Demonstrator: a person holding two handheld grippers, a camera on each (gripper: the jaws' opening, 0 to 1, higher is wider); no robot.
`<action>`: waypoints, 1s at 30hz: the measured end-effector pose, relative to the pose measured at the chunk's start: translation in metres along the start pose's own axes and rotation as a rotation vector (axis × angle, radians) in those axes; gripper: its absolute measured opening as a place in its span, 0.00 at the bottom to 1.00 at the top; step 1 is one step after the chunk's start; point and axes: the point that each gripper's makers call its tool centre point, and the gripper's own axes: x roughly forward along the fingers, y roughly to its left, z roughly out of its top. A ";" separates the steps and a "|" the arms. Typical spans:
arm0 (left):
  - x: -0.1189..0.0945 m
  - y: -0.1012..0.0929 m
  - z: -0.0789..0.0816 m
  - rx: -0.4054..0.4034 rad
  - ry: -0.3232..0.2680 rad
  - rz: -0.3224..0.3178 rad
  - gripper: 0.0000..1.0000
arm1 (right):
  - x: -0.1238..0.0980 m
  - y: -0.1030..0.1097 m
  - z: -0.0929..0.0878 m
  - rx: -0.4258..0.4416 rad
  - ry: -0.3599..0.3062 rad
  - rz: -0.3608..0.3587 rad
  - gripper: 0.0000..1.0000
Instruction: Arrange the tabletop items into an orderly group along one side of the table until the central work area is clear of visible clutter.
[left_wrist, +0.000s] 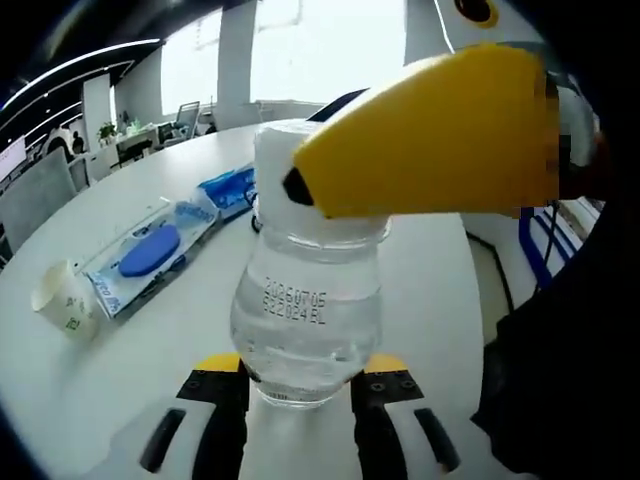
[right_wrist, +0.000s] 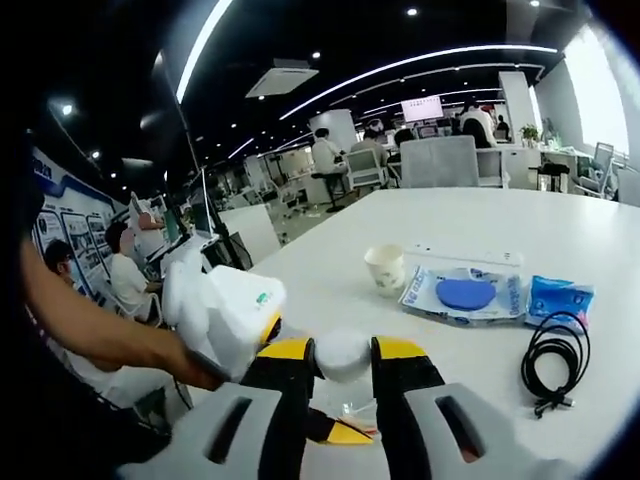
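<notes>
A clear plastic water bottle (left_wrist: 305, 320) with a white cap (left_wrist: 285, 165) stands upright between the black-and-yellow jaws of my left gripper (left_wrist: 302, 392), which is shut on its lower body. My right gripper (left_wrist: 300, 175) enters the left gripper view from the right, one big yellow jaw lying against the cap. In the right gripper view the white cap (right_wrist: 342, 355) sits pinched between the jaws of my right gripper (right_wrist: 342, 362). The white housing (right_wrist: 225, 305) of the left gripper shows just to its left, held by a person's hand.
On the white table (right_wrist: 500, 215) lie a paper cup (right_wrist: 386, 268), a clear packet with a blue disc (right_wrist: 465, 293), a blue packet (right_wrist: 558, 297), a coiled black cable (right_wrist: 555, 360) and a white strip (right_wrist: 465, 255). Office chairs and people are beyond the table's far edge.
</notes>
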 end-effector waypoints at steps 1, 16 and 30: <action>-0.002 -0.001 0.001 -0.008 -0.015 -0.006 0.39 | 0.001 0.001 0.000 0.015 -0.001 0.006 0.18; -0.029 -0.001 0.001 -0.019 -0.046 0.046 0.36 | -0.016 -0.006 0.010 0.046 -0.076 -0.006 0.51; -0.067 -0.002 0.039 -0.065 -0.136 0.087 0.45 | -0.050 -0.033 0.010 -0.015 -0.093 -0.067 0.82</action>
